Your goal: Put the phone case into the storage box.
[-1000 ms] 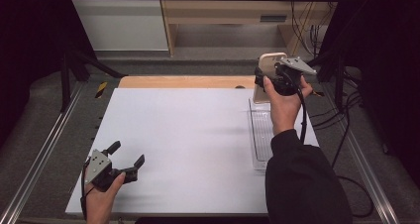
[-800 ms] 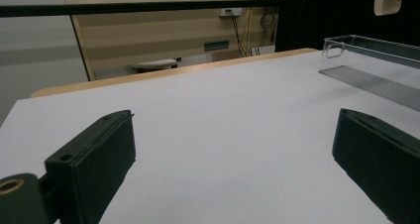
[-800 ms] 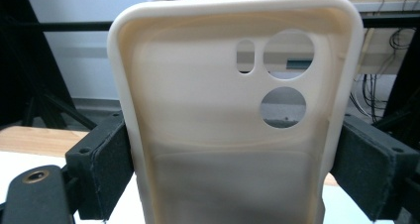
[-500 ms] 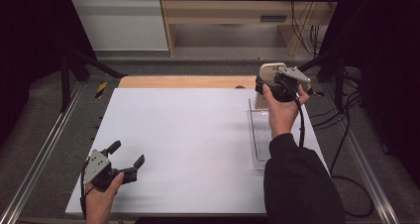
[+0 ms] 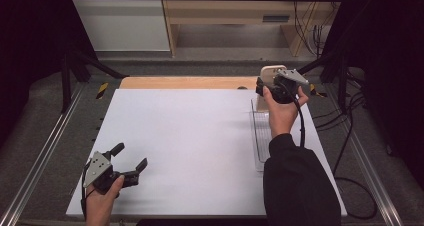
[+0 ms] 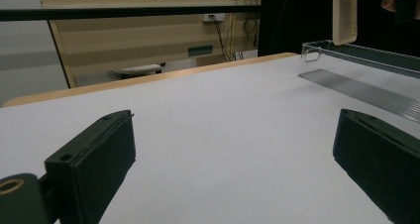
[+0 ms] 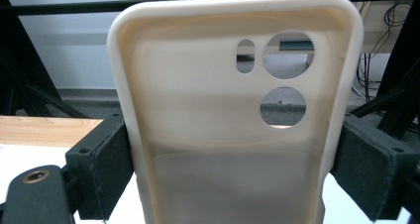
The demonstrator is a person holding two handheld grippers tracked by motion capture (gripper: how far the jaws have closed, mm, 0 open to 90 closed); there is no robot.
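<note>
A cream phone case [image 5: 270, 73] with camera cut-outs stands upright above the far end of a clear plastic tray [image 5: 259, 145] on the right of the white table. My right gripper [image 5: 265, 88] is shut on the phone case [image 7: 233, 135], a black pad pressed on each long edge. The case's lower end is hidden behind the gripper in the high view. My left gripper [image 5: 130, 156] rests low at the near left corner, jaws wide open with nothing between them [image 6: 237, 159]. From there the tray [image 6: 364, 53] and the case [image 6: 345, 13] show at the far right.
A wooden strip [image 5: 185, 82] borders the far edge of the white table [image 5: 185, 136]. Metal rails [image 5: 45, 151] run along both sides. A yellow-black tool [image 5: 102, 90] lies off the far left corner. Cables [image 5: 345, 136] trail on the floor at the right.
My right gripper has come down with the phone case toward the far end of the tray. The left gripper has stayed where it was.
</note>
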